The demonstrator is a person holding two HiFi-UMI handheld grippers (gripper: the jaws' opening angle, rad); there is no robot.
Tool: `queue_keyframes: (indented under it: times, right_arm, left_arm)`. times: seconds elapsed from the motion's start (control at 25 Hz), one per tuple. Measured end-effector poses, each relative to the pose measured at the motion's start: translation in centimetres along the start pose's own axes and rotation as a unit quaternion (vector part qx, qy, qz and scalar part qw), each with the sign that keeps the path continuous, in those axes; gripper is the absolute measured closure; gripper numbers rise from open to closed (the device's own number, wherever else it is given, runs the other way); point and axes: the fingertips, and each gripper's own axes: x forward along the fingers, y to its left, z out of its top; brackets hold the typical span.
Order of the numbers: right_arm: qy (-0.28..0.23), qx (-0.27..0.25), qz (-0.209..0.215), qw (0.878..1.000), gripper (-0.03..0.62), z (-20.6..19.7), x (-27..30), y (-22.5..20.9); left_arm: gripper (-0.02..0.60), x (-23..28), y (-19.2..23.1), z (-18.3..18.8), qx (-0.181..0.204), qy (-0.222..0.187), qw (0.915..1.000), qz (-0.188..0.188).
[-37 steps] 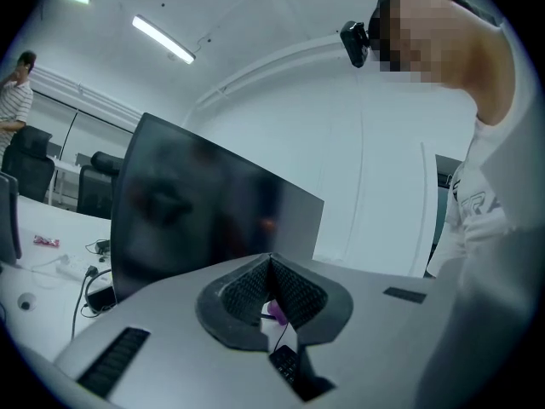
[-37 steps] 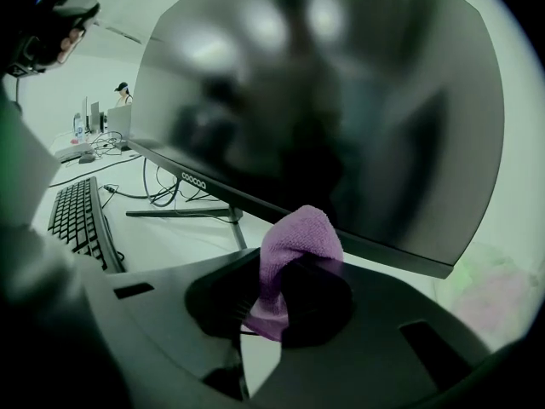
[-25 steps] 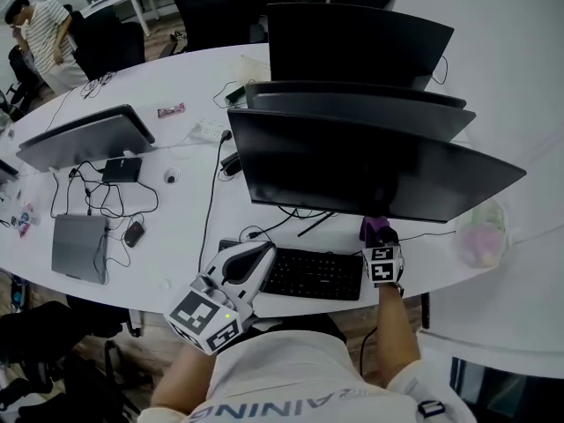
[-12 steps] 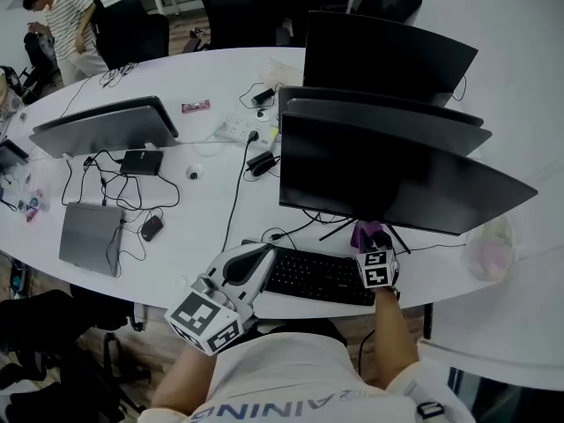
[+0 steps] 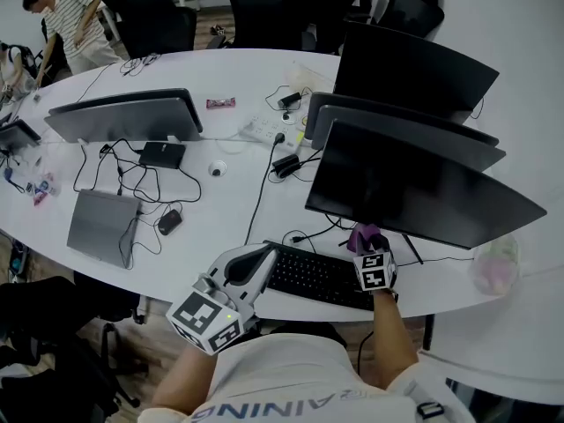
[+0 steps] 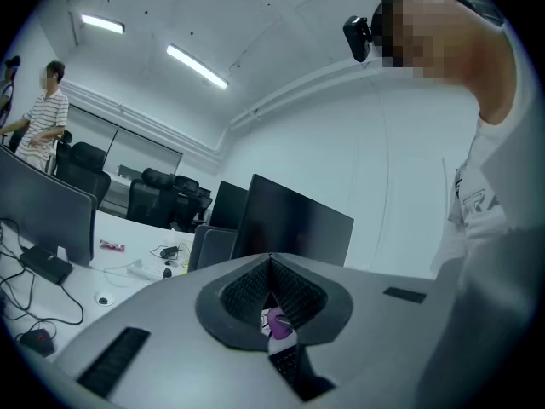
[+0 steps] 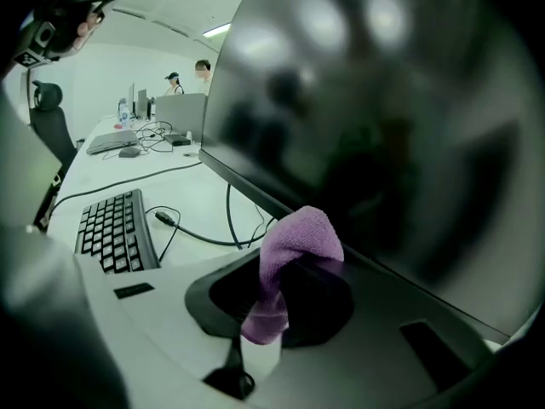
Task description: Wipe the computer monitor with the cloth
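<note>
While my right tool (image 5: 365,241) pinches the purple cloth (image 7: 291,250) between its jaws, the cloth's bunched top sticks up past the tips and a tail hangs down in front of them. The bunch sits right at the lower edge of the nearest monitor (image 5: 414,188), above the table (image 5: 211,223) just behind the keyboard (image 5: 317,276). My left tool (image 5: 257,258) has its jaws pressed together on nothing and is held low by the keyboard's left end, well apart from the screen. The right tool's view shows the dark glass filling its upper right, with blurred reflections and a cable running beneath it. The head view shows the cloth only as a small purple spot beyond the marker cube. Through the small gap under my left tool's closed tips I can see a sliver of purple and a few keys, nothing more. I cannot tell from any view whether the cloth touches the screen. The monitor's stand is mostly hidden behind the panel.
</note>
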Motion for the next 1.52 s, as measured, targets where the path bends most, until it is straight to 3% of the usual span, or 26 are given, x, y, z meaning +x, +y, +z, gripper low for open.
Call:
queue_keyframes:
  times: [0.48,0.76,1.52]
  right_arm:
    - [-0.012,-0.04,0.038,0.998,0.539,5.3,2.0,6.6]
    - [-0.003,-0.037,0.047,0.998,0.539,5.4,3.5,8.5]
    - [-0.057,-0.071,0.09,0.992,0.539,12.3,4.5,15.8]
  left_arm:
    - [0.572,-4.8,4.3,0.9,-0.008,-0.009,0.9992,0.039]
    - [0.572,-6.7,5.9,0.9,-0.011,-0.015,0.9982,0.057]
    - [0.572,-11.6,9.3,1.3,-0.016,-0.041,0.9934,0.106]
